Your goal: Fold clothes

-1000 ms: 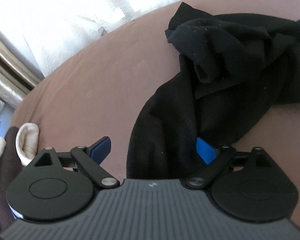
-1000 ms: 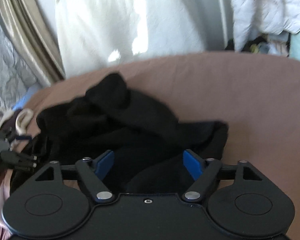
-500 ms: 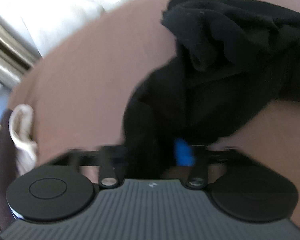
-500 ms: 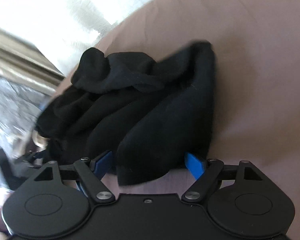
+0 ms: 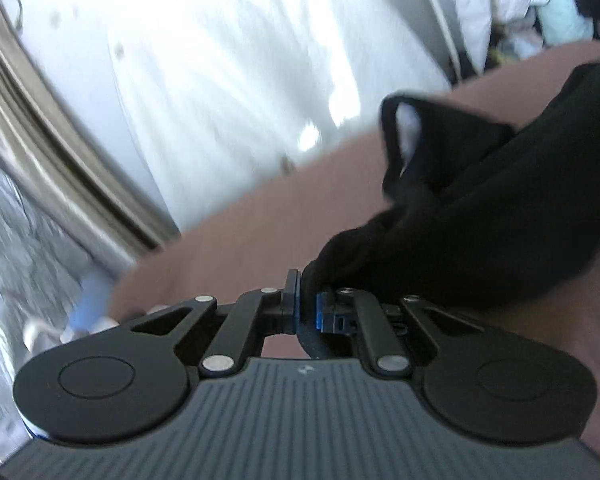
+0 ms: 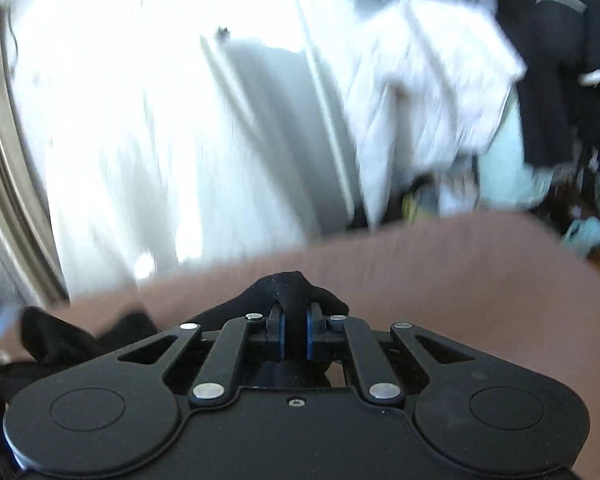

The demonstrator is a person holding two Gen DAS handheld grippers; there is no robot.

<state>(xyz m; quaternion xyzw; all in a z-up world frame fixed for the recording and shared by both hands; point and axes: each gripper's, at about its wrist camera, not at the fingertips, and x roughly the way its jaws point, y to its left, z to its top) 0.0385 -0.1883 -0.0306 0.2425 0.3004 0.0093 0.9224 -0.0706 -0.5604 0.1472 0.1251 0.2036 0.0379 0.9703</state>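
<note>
Pinching a limp black garment at two spots, both grippers clamped on cloth.

Between the blue pads of the left gripper [image 5: 308,304] a bunched edge of the black garment [image 5: 480,216] is squeezed tight, the rest billowing ahead and to the right of the jaws over the brown bed cover [image 5: 240,240]. The right gripper [image 6: 295,338] has just closed its jaws onto another tuck of the same cloth, a small peak poking out past the pads. It looks soft, light and floppy, likely to sag and slide unless held by hems or corners; the blur hides which edge each has.
</note>
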